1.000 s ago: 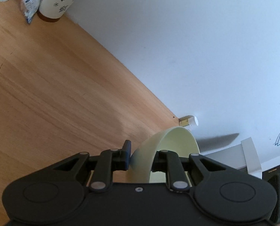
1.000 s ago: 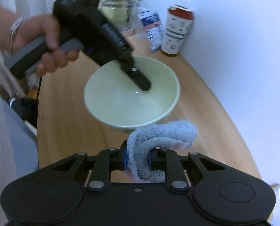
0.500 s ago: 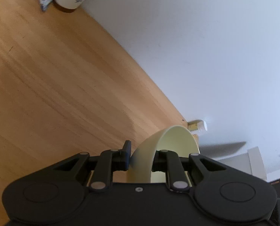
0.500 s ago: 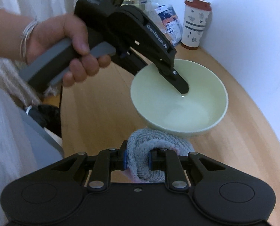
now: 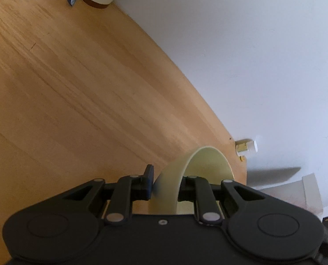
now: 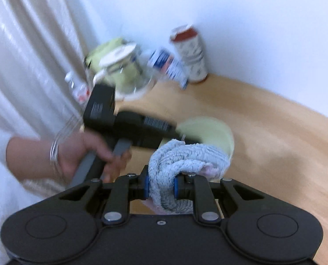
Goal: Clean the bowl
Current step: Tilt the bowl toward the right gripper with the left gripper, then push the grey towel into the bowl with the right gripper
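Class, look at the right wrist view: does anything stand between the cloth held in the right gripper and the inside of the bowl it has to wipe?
Partly. The left gripper is clamped on the bowl at its near-left rim, one finger reaching inside. The cloth, shut in the right gripper, sits just in front of the bowl. The right part of the bowl looks free, though the picture is blurred.

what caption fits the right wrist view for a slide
Right gripper holding a blue cloth beside the pale green bowl.

Left tool [image 5: 165,186] clamps the bowl [image 5: 204,163] rim; right tool [image 6: 160,187] pinches the cloth [image 6: 186,161].
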The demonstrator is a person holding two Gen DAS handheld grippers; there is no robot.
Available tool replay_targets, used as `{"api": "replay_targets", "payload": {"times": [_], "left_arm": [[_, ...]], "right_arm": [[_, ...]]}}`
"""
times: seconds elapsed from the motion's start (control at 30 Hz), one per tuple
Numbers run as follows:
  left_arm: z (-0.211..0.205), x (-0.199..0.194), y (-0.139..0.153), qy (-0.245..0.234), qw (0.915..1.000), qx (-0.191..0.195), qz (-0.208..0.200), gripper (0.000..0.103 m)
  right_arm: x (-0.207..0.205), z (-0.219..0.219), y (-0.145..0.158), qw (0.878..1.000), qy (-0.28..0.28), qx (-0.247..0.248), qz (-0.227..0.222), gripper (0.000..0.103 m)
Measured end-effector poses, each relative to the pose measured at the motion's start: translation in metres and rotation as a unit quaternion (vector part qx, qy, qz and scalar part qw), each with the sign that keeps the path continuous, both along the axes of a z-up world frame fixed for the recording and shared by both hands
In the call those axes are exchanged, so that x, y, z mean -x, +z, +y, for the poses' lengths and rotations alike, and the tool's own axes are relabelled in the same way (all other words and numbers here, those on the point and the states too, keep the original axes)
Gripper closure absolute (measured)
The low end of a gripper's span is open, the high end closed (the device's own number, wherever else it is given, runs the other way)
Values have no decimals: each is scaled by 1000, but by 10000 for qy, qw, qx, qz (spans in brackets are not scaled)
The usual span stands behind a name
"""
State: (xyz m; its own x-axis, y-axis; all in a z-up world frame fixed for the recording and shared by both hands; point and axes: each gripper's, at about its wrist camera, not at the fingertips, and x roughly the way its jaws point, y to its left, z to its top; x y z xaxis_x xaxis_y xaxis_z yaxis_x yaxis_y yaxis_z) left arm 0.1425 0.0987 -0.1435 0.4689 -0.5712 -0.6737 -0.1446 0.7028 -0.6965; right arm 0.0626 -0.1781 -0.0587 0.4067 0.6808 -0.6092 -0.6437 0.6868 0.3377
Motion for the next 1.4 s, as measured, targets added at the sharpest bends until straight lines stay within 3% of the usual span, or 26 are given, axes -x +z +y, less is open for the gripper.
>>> {"api": "replay_targets", "payload": {"times": [0.17,0.4,0.7,0.9,1.1,1.17,1.27,1.4], "left_arm": [[-3,9,-9,-115,9998,25,150,87],[-10,11,-17,-376,9988,-180,264,86],[-12,8,-25,-747,9959,-362,358,86],[-8,2,-24,-878,9943,-463,389,86],[-5,-4,-24,-1039,9922,-515,461,85],[-5,-5,-22,-1133,9912,-551,401,81],[-2,-6,-16,-1219,9894,-728,304,64],[4,-5,-9,-1322,9877,-822,166,58]], "right_arm": [[-20,22,-15,9995,-84,299,-30,81],[-24,57,-57,9891,423,1397,170,81],[-40,79,-85,9775,636,1936,547,81],[-55,92,-97,9744,587,2027,779,80],[-55,107,-105,9742,323,2134,655,66],[-53,111,-105,9739,286,2175,578,66],[-49,114,-103,9728,293,2245,481,62],[-41,120,-91,9693,269,2440,113,50]]}}
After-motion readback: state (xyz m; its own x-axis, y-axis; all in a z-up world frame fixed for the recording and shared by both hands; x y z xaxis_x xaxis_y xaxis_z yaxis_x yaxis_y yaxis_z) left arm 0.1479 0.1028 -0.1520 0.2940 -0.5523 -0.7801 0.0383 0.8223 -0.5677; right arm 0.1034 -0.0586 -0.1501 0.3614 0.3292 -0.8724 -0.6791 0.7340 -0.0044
